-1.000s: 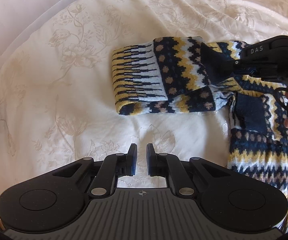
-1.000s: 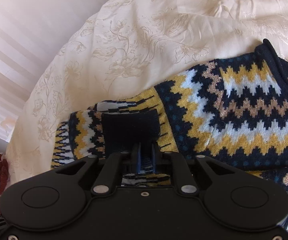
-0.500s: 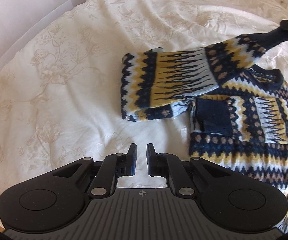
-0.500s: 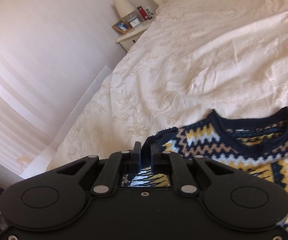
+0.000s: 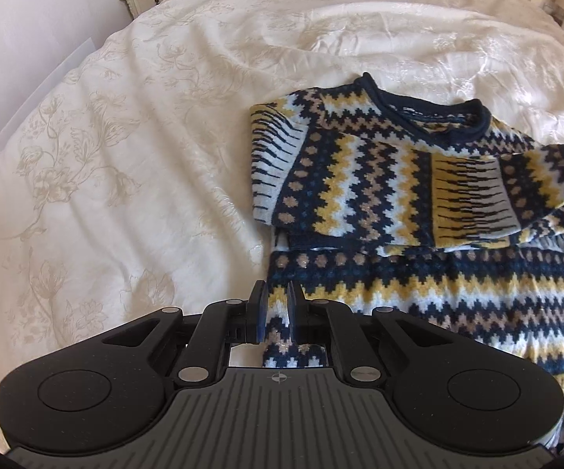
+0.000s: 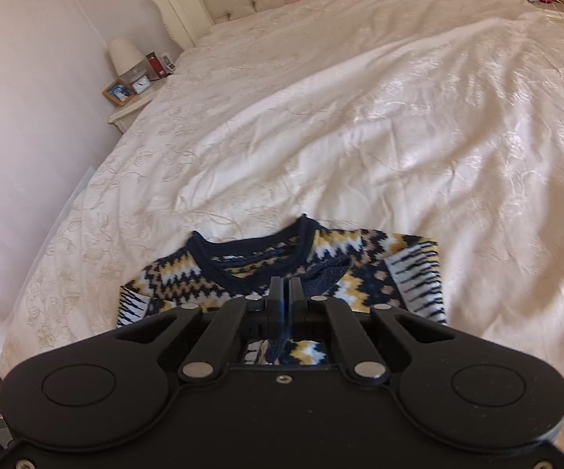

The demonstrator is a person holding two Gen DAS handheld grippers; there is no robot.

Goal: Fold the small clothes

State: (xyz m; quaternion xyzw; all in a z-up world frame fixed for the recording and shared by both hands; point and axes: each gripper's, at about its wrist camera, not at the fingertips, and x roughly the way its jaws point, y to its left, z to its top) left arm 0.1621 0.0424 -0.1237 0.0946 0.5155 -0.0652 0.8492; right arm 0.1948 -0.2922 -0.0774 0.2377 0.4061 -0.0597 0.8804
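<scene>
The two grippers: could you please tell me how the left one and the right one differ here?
The left gripper shows a clear gap between its fingers; the right gripper is almost fully closed. The left gripper appears to hold nothing, with the edge of the sweater visible through the gap; the right gripper pinches navy fabric of the sleeve folded across the chest. Both are black and over the sweater.

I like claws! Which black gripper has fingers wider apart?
The left gripper: navy-and-yellow knit sweater shows in its gap; the right gripper is nearly shut.
</scene>
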